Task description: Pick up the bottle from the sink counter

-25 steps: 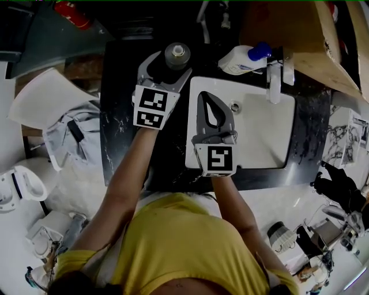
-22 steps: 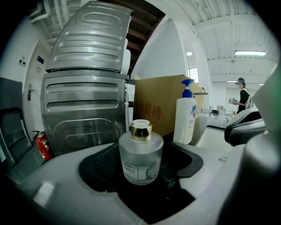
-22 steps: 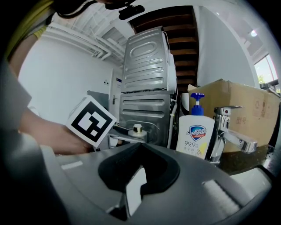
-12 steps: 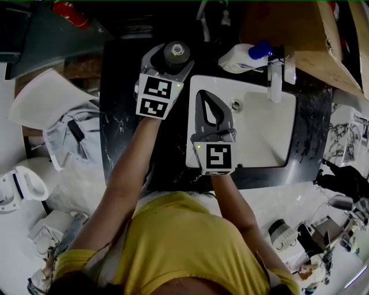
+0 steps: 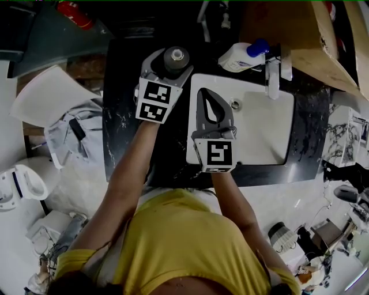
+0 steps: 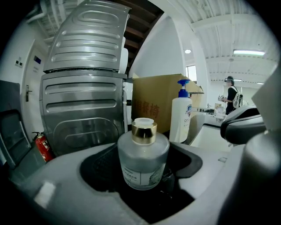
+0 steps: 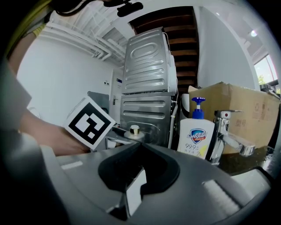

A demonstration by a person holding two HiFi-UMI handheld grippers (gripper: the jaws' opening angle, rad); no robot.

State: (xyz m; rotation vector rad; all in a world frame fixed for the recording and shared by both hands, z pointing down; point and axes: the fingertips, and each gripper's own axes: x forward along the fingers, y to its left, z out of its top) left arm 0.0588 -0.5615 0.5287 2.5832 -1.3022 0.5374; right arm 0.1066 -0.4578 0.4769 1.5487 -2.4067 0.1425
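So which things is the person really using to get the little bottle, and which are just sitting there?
For the job: the glass bottle with the gold collar on the black counter; the left hand-held gripper, jaws open either side of it.
Just lying about: soap pump bottle, tap, white sink, cardboard box, red fire extinguisher, and the right hand-held gripper, shut and empty.

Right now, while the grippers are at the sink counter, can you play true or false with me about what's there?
1. The frosted glass bottle stands upright between the left gripper's open jaws. True.
2. The right gripper holds the soap dispenser. False: its jaws are together on nothing, over the sink.
3. The bottle has a blue pump. False: it has a gold collar; the pump is the soap dispenser's.
4. A cardboard box stands behind the sink. True.
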